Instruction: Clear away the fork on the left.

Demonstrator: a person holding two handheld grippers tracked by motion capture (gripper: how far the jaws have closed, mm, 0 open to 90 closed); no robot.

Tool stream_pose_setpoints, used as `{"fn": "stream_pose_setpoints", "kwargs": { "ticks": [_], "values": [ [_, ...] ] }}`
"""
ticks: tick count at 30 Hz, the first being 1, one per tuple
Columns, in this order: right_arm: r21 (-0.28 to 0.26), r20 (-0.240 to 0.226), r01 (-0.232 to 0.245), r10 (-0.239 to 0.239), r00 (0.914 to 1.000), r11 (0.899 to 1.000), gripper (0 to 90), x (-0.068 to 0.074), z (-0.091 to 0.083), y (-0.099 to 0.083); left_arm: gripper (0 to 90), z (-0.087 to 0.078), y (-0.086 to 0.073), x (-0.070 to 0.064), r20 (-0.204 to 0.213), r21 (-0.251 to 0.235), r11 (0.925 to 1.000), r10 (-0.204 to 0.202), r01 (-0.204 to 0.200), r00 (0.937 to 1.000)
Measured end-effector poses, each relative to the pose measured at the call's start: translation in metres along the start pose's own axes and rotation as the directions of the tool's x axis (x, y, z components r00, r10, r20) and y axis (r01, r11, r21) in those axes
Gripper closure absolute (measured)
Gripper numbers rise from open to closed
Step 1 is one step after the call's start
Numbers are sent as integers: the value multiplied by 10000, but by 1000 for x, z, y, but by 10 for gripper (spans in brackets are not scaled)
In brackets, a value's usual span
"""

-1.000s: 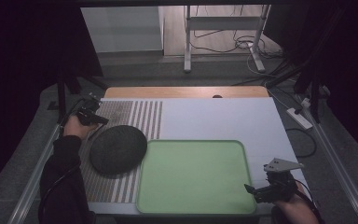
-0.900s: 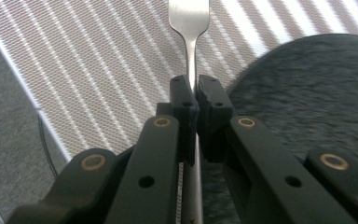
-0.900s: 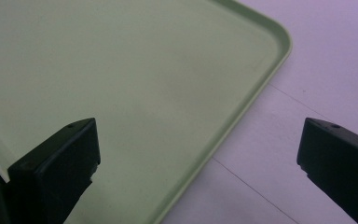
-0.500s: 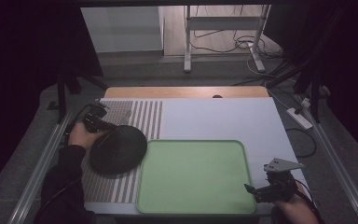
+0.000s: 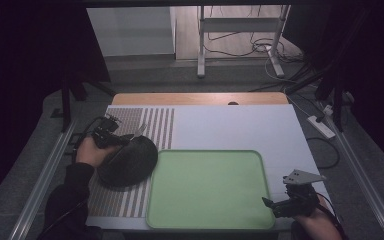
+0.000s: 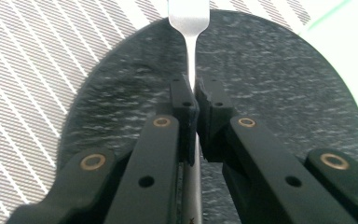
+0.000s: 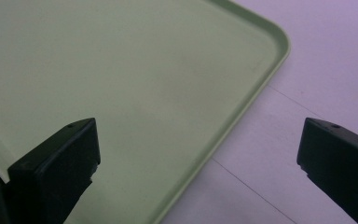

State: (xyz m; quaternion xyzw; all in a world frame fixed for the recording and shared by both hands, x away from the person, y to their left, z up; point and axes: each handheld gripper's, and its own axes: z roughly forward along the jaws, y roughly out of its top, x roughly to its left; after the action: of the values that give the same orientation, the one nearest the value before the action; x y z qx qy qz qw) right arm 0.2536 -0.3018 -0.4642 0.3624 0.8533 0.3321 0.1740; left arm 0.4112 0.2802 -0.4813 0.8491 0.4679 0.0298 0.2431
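Your left gripper (image 6: 196, 100) is clamped on the fork (image 6: 189, 28) handle, fork held over the dark slate plate (image 6: 270, 84) on the striped mat (image 6: 23, 70). Right gripper (image 7: 198, 154) wide open, idle at the green tray (image 7: 144, 70) w/ nothing on it. Fork grabbed, not yet set down; probably early on.

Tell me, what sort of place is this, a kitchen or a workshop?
Probably a lab or recording room, not a kitchen: the table has metal rails, cables and a power strip lie on the floor, and a person's left gripper clamps a metal utensil over a black plate.
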Motion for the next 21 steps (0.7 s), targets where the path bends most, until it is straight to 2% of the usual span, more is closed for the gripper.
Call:
{"fn": "stream_pose_setpoints", "kwargs": {
  "ticks": [7,14,21],
  "values": [
    [-33,15,26,-25,10000,10000,0,0,0,0,849,0,-6,-17,237,-1,10000,12,-12,9997],
    [-51,5,83,-83,10000,10000,0,1,0,0,850,1,-11,-44,339,130,9989,446,-451,9984],
    [-67,-11,119,-119,9999,9999,0,1,0,0,849,3,-17,-60,519,224,9982,542,-554,9972]
  ]
}}
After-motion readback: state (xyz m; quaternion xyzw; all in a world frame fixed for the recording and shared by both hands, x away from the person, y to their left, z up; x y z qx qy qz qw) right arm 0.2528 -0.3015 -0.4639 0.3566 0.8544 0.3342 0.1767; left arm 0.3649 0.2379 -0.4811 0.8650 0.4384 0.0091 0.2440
